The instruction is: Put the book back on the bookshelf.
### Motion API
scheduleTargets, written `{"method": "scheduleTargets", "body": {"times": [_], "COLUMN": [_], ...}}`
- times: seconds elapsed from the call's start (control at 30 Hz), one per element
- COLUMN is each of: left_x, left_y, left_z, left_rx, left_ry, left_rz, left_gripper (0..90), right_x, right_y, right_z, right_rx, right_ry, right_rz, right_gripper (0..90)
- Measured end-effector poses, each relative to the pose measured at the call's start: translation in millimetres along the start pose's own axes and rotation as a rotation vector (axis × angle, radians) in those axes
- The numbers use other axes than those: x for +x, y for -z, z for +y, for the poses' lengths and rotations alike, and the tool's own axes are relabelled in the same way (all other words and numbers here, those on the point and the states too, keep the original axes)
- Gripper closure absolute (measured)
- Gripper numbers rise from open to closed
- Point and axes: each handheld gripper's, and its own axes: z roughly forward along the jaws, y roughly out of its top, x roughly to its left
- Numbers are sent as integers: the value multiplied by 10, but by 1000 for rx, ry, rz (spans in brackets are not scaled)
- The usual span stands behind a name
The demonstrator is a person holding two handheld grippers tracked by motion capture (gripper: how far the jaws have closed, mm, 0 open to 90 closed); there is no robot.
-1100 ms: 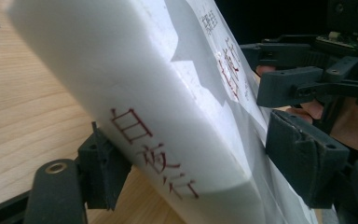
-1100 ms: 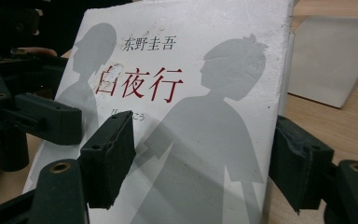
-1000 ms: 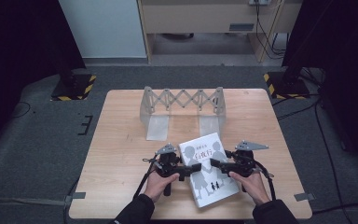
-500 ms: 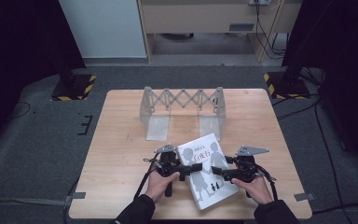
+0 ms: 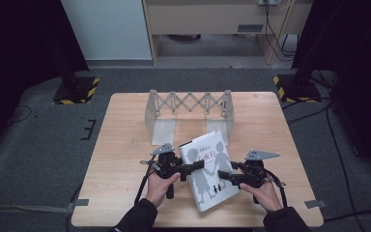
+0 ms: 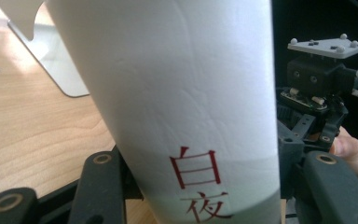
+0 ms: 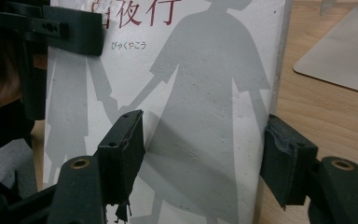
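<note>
A thick white book (image 5: 207,179) with grey silhouettes and a red title lies on the wooden table (image 5: 125,145), its spine side raised. My left gripper (image 5: 200,165) has just been closing and is shut on the spine (image 6: 182,93), one jaw against each side. My right gripper (image 5: 221,176) comes in from the book's right. In the right gripper view, one jaw stands in front of the cover (image 7: 205,93) and the other beside the book's edge. These jaws have just closed a little and still stand apart. The left gripper (image 7: 51,28) shows at the cover's top left.
A grey metal folding rack (image 5: 188,104) stands behind the book at the table's middle back, its flat base plates (image 5: 164,130) towards me. The floor around the table is dark, with taped stand bases at left and right.
The left gripper's jaws have closed onto the book's spine and lifted that side, so the book now tilts. The right gripper has hardly moved.
</note>
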Motion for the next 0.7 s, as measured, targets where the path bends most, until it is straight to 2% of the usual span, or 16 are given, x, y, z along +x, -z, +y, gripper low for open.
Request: {"method": "scheduleTargets", "body": {"times": [0.07,0.33,0.7], "left_x": [-20,-6,17], "left_y": [-20,-65,-78], "left_z": [-1,-30,-56], "left_rx": [5,-21,-33], "left_ry": [-14,0,7], "left_rz": [15,26,36], "left_gripper": [421,408,388], "right_x": [16,20,12], "right_y": [2,-10,-26], "right_z": [2,0,6], "right_rx": [3,3,2], "right_ry": [11,19,18], "right_rz": [-7,-10,-11], "right_gripper": [368,369,369]}}
